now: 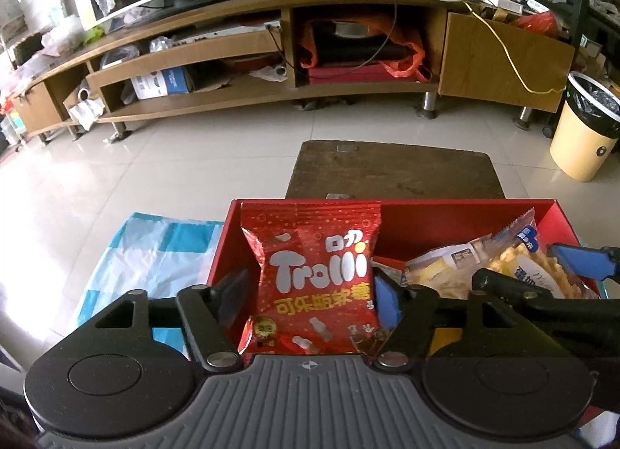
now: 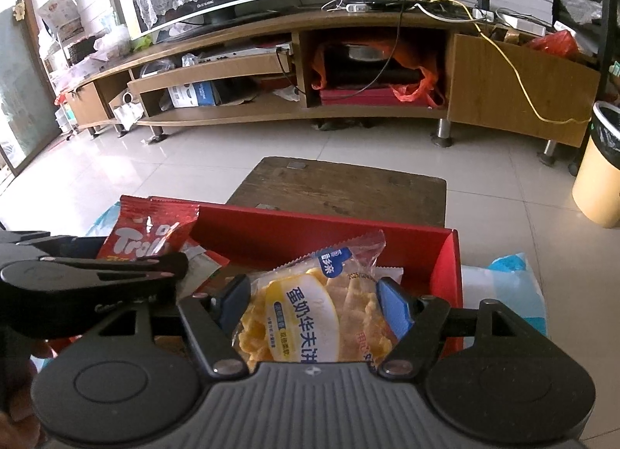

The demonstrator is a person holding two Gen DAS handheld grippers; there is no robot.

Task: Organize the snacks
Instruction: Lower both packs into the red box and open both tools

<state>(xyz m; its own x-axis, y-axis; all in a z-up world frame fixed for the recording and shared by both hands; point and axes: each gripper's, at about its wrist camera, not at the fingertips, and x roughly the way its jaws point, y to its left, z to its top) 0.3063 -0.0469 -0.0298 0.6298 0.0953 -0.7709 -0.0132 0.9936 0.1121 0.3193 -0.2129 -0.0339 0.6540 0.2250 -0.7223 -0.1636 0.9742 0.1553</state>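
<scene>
My left gripper [image 1: 310, 290] is shut on a red Trolli candy bag [image 1: 316, 278], held upright over the left end of an open red box [image 1: 457, 216]. My right gripper [image 2: 312, 303] is shut on a clear waffle-cookie packet [image 2: 310, 313] with a yellow and blue label, over the right half of the red box [image 2: 445, 266]. The packet [image 1: 476, 266] and a blue finger of the right gripper [image 1: 581, 261] show at the right of the left wrist view. The Trolli bag [image 2: 145, 233] and the left gripper show at the left of the right wrist view.
The red box lies on a blue-and-white checked cloth [image 1: 155, 251]. A dark wooden stool [image 1: 391, 170] stands just beyond it on the tiled floor. A long wooden TV cabinet [image 1: 271, 53] runs across the back. A yellow waste bin [image 1: 585, 127] stands at the right.
</scene>
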